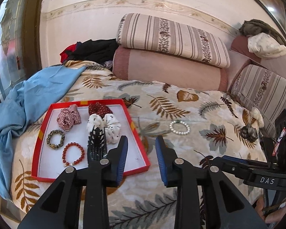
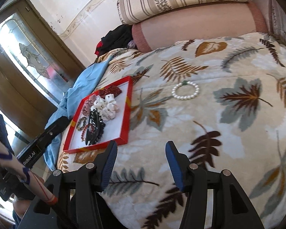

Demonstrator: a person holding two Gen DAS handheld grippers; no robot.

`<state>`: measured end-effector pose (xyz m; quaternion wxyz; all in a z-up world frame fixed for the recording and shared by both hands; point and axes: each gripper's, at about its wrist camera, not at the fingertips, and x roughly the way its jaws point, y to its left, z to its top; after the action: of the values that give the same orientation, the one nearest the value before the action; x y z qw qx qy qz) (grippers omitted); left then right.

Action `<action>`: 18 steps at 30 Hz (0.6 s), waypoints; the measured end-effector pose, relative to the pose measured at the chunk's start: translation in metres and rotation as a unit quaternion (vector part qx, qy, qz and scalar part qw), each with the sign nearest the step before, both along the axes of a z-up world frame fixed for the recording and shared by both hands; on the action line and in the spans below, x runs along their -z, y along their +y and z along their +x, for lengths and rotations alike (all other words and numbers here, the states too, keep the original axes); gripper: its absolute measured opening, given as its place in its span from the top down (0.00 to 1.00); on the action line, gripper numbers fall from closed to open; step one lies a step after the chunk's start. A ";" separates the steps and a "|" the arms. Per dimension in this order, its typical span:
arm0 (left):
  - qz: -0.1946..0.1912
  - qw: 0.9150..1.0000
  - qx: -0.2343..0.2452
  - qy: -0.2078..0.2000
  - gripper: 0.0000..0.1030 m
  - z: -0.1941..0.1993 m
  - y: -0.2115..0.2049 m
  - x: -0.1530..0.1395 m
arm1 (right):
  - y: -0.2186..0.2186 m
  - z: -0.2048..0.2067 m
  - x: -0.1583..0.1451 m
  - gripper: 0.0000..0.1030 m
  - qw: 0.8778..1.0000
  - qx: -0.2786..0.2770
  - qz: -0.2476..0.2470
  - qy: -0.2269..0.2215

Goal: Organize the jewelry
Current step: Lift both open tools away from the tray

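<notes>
On the leaf-patterned blanket sits a red tray, already holding three fabric scrunchies, a leopard-print bracelet, a red bead bracelet and a black hair clip; well apart from it, out on the open blanket, lies a pearl bracelet, plainly the next piece to be gathered; further off towards the striped cushions lie a cream hair tie and a dark one just beside it, also outside the tray.

I judge the step in hand to be the reach between placements; the left gripper hangs over the tray's near right corner with its jaws parted and nothing between them, released; the right gripper hovers above bare blanket, its jaws likewise apart and empty, with the pearl bracelet ahead of it and a little to the right.

The right gripper looks the better placed; the next move calls for carrying it forward over the pearls, lowering so one pad goes inside the ring and one outside, then pinching a short run of beads; the plush pile may let the strand sink, so the pads must press down into it; a careless nip could catch blanket instead.
</notes>
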<state>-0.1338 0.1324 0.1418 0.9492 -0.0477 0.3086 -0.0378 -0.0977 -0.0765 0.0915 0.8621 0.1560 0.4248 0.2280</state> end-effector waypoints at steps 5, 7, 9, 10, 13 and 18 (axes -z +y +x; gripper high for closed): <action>0.017 1.000 0.015 -0.002 0.71 -0.002 -0.020 -0.001 | -0.017 -0.006 0.001 0.45 1.000 0.014 -0.004 -0.004; 0.024 0.999 0.022 -0.003 0.71 -0.003 -0.028 -0.001 | -0.024 -0.009 0.001 0.45 1.000 0.020 -0.005 -0.007; 0.030 0.999 0.029 -0.004 0.71 -0.003 -0.036 -0.001 | -0.031 -0.012 0.000 0.45 1.000 0.027 -0.006 -0.010; 0.033 0.999 0.032 -0.004 0.70 -0.003 -0.039 -0.001 | -0.036 -0.013 -0.001 0.45 0.999 0.031 -0.006 -0.011; 0.042 0.998 0.044 -0.004 0.69 -0.003 -0.051 0.000 | -0.049 -0.015 -0.001 0.44 0.999 0.043 -0.004 -0.014; 0.054 0.996 0.064 -0.001 0.69 -0.002 -0.071 0.003 | -0.075 -0.016 0.002 0.44 0.997 0.071 0.002 -0.013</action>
<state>-0.1358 0.0613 0.1386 0.9463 0.0237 0.3118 -0.0818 -0.1133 -0.1516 0.0894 0.8813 0.1848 0.4006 0.1694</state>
